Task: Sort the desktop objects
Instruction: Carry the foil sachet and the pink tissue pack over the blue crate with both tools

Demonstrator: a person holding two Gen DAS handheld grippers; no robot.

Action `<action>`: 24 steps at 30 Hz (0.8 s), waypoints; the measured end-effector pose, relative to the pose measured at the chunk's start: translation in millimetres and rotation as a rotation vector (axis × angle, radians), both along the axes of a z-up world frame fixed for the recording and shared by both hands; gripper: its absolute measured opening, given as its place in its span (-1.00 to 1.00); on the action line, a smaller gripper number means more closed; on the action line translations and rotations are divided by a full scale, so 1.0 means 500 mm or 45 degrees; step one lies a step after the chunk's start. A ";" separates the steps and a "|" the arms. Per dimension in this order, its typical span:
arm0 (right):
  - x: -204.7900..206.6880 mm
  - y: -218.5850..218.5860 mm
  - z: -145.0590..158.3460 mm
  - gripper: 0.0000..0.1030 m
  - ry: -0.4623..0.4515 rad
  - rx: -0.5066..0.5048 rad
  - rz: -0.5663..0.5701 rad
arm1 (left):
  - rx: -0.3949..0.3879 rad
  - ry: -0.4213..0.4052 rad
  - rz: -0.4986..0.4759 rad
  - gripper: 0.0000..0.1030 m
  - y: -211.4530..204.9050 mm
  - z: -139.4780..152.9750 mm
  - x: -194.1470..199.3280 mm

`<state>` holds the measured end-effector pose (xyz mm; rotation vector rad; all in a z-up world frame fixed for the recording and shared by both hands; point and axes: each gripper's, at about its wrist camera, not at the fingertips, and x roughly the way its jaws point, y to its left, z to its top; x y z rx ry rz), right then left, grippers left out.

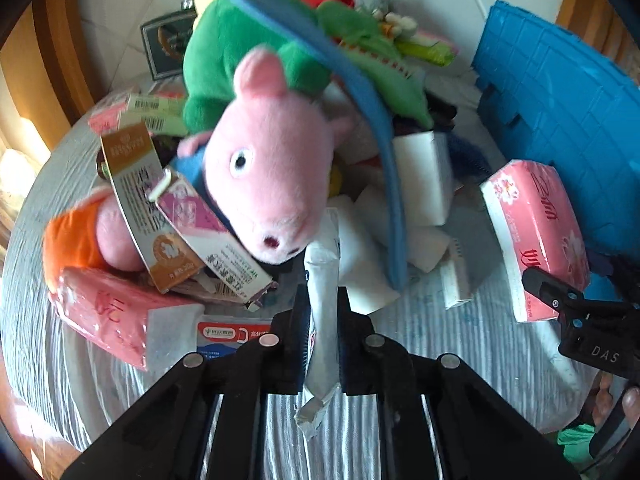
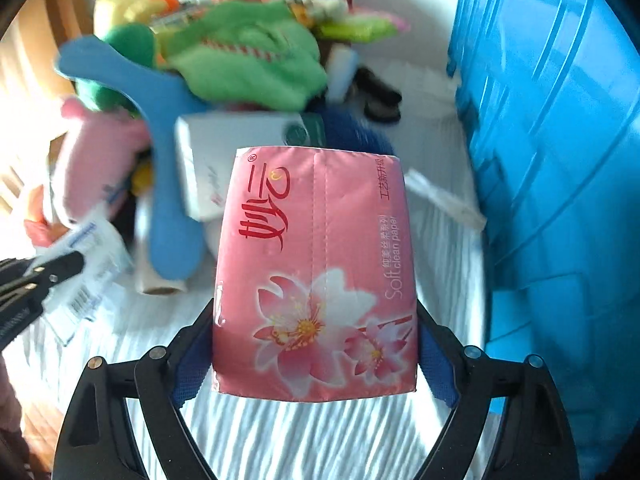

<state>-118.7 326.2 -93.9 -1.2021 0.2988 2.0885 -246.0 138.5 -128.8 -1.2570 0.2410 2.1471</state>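
Two grips: left jaws clamp white packet (image 1: 322, 304), right jaws pinch tissue pack (image 2: 316, 276).

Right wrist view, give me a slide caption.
Right gripper clamps a pink tissue pack beside the blue bin.

I am holding a pink tissue pack (image 2: 316, 276) printed with blossoms and red characters upright between my right claw's pads, lifted clear of the white cloth beside the blue crate (image 2: 560, 160). I am pinching a thin white sachet (image 1: 322, 308) on edge in my left claw, its torn lower end hanging loose. The pink pig plush (image 1: 272, 184) is lying snout-forward on the pile, under the blue strap (image 1: 384, 168).
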 end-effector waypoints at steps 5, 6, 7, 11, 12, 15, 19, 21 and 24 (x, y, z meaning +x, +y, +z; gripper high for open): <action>-0.008 -0.034 0.072 0.71 0.093 0.083 0.045 | 0.061 0.132 -0.024 -0.78 -0.022 0.079 0.002; -0.006 -0.041 0.088 0.71 0.117 0.102 0.053 | 0.077 0.169 -0.025 -0.78 -0.024 0.098 0.008; -0.003 -0.058 0.101 0.71 0.136 0.119 0.058 | 0.085 0.193 -0.026 -0.78 -0.043 0.112 0.016; 0.001 -0.086 0.171 0.71 0.211 0.221 0.080 | 0.131 0.310 -0.032 -0.78 -0.041 0.181 0.019; 0.003 -0.095 0.189 0.72 0.229 0.254 0.082 | 0.146 0.339 -0.035 -0.78 -0.038 0.196 0.023; 0.011 -0.096 0.239 0.72 0.284 0.341 0.084 | 0.183 0.410 -0.053 -0.78 -0.031 0.236 0.043; 0.035 -0.103 0.302 0.72 0.361 0.434 0.072 | 0.231 0.488 -0.068 -0.78 -0.015 0.281 0.065; 0.049 -0.107 0.329 0.72 0.387 0.483 0.067 | 0.254 0.518 -0.072 -0.78 -0.003 0.305 0.075; 0.079 -0.106 0.370 0.72 0.424 0.548 0.047 | 0.280 0.553 -0.090 -0.78 0.019 0.334 0.093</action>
